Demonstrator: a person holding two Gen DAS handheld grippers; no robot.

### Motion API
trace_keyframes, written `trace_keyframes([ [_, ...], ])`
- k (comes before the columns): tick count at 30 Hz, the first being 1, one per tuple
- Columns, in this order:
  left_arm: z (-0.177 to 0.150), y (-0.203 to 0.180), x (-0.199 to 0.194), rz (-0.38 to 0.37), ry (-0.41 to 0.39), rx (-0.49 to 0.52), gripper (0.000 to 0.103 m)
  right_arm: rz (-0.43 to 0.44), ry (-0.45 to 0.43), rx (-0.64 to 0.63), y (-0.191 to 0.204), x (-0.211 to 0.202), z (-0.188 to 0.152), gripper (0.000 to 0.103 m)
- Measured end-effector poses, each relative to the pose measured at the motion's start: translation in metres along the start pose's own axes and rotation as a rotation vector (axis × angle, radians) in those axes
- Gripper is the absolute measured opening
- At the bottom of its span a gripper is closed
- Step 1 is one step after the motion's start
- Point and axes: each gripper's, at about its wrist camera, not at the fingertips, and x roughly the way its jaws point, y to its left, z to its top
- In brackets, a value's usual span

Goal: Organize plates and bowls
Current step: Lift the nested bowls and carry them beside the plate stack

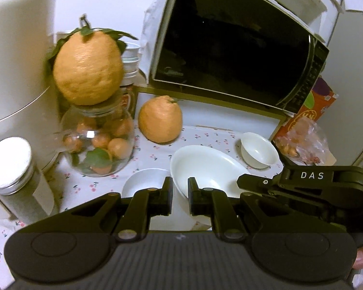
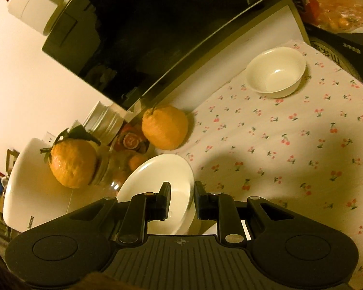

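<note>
I see the big white plate [image 1: 205,169] tilted above the cherry-print cloth [image 2: 290,145], its rim pinched by my right gripper [image 2: 181,201] and again by my left gripper [image 1: 180,193]. I'd lower it level, watching the shallow dish [image 1: 142,181] beside it and the small bowl [image 2: 276,72] farther back.

The plate [image 1: 205,166] and the small bowl [image 1: 259,151] just right of it look like smooth, glossy white ceramic. Under them the tabletop [image 2: 278,145] wears matt cloth printed with cherries. Left of the plate stands a clear, shiny glass jar [image 1: 96,140]; the fruit [image 1: 88,67] on it has rough, pitted peel. Behind, the microwave door [image 1: 230,48] is glossy black.
</note>
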Motion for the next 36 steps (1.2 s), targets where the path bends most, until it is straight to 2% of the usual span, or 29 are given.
trace_keyframes([
  [13,-0.011,0.038,0.013,0.011,0.011,-0.087,0.011,-0.022,0.026,-0.042,0.014,0.030,-0.019,0.020],
  [20,-0.015,0.040,0.018,0.070,0.013,-0.022,0.011,-0.019,0.043,-0.050,0.017,0.040,-0.026,0.021],
  [36,-0.020,0.045,0.025,0.106,0.043,-0.014,0.011,-0.025,0.073,-0.053,0.014,0.050,-0.031,0.021],
])
